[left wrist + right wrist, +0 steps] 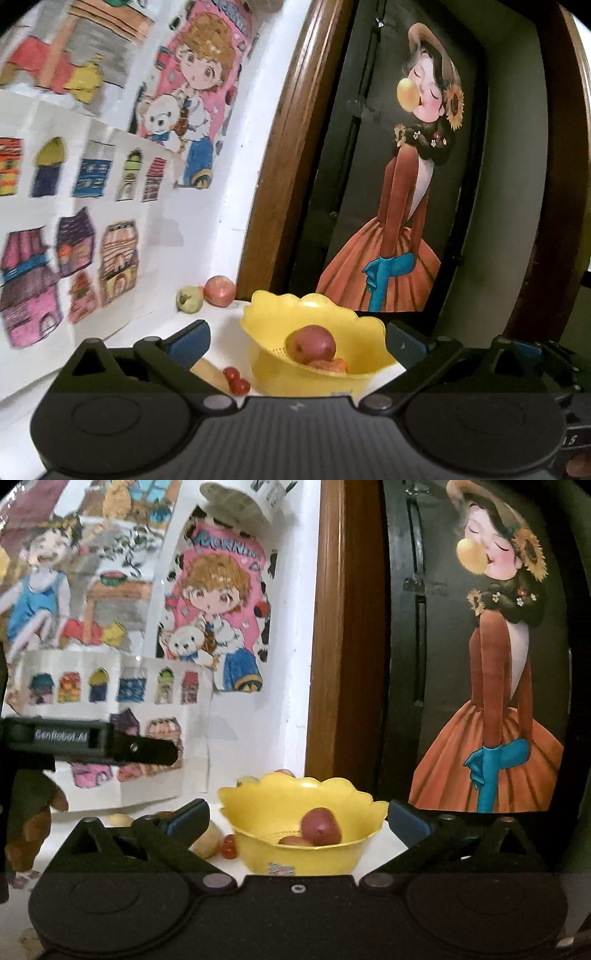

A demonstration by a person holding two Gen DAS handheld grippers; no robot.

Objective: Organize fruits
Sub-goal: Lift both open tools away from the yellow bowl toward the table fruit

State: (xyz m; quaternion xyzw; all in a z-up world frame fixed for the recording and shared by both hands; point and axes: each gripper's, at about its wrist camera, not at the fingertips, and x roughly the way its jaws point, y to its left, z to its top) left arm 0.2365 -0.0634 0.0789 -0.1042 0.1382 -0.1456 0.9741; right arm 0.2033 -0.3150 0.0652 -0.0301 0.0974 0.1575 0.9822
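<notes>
A yellow scalloped bowl (266, 314) (258, 801) stands on the white table ahead of both grippers. Inside it lie a red apple (311, 344) (320, 827) and an orange fruit (330, 365) (293, 841). Small red fruits (236, 380) (229, 846) lie left of the bowl, beside a pale yellow fruit (207, 842). At the back stand a green fruit (189, 300) and a reddish apple (219, 291). My left gripper (297, 341) is open and holds nothing. My right gripper (297, 819) is open too, the bowl between its fingertips in view.
A wall covered with coloured drawings (92, 184) runs along the left. A brown wooden frame (280, 166) and a dark panel with a painted girl (406, 184) stand behind the bowl. The left gripper's black body (85, 740) shows at the left of the right wrist view.
</notes>
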